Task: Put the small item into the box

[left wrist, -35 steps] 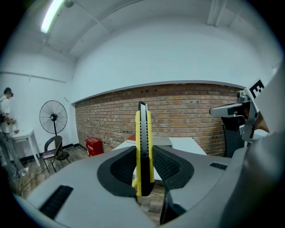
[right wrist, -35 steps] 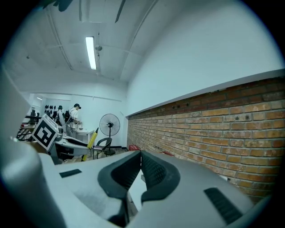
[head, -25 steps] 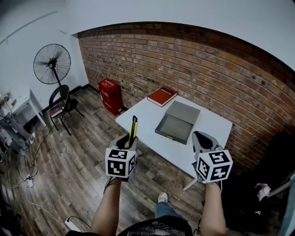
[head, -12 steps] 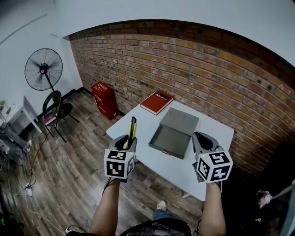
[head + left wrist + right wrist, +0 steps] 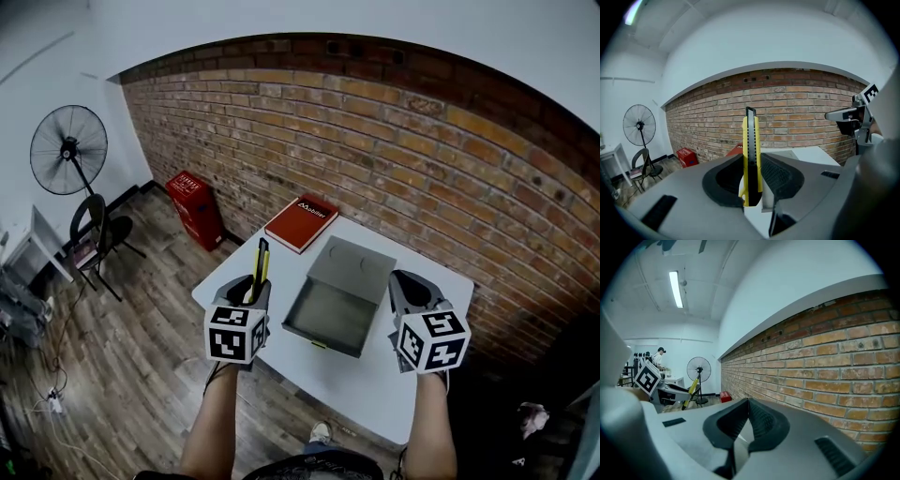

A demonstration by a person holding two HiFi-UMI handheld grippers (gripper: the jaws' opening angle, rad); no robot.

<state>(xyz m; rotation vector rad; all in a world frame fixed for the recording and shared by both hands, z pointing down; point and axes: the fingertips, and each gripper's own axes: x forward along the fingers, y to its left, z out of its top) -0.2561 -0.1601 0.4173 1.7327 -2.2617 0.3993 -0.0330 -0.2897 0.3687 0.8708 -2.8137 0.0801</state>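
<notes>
My left gripper (image 5: pixel 255 283) is clamped on the yellow utility knife (image 5: pixel 751 159), which stands upright, left of the box. My right gripper (image 5: pixel 405 281) is pinched closed with nothing in it. Between them the grey box (image 5: pixel 330 314) lies open on the white table (image 5: pixel 375 384). Red book (image 5: pixel 300 223) behind it, then the brick wall (image 5: pixel 422 159).

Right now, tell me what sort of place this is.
Probably a lab or workshop room, not a home: a bare brick wall, a pedestal fan on the wood-plank floor, and a ceiling tube light.
</notes>
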